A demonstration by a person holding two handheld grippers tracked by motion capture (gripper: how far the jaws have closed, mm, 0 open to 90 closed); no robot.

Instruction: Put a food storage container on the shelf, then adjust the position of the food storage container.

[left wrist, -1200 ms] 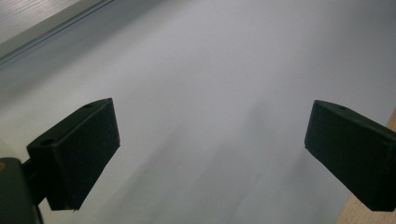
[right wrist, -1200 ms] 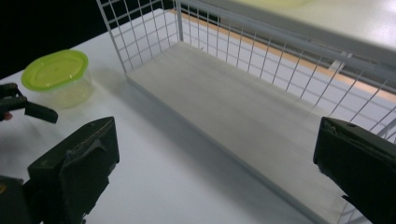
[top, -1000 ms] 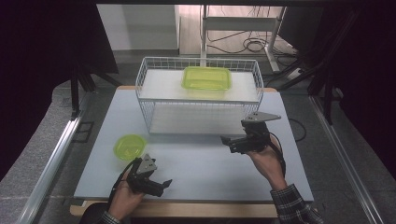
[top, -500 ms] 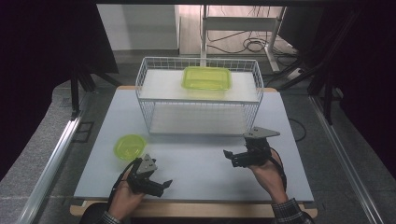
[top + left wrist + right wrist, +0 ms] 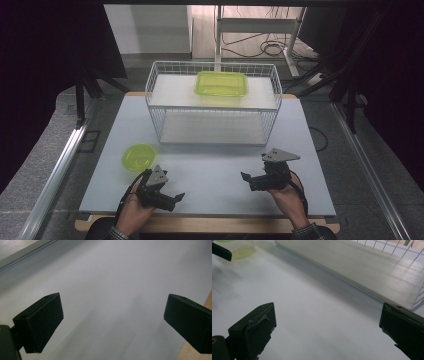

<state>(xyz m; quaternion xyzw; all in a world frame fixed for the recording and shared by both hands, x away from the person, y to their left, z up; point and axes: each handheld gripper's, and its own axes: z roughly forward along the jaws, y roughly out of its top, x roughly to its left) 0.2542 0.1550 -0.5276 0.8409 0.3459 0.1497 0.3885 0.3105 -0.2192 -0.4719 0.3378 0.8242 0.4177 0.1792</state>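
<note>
Your left black two-jaw claw (image 5: 176,199) and right black two-jaw claw (image 5: 247,179) both sit low, jaws spread wide, empty, each held in 1 hand.

Both grippers are black. The left gripper (image 5: 172,198) and the right gripper (image 5: 246,179) each wear a grey three-cornered plate on top, with dark cables looping back over the hands. Blocky black jaws with small screw holes; checked cuffs at both wrists.
</note>
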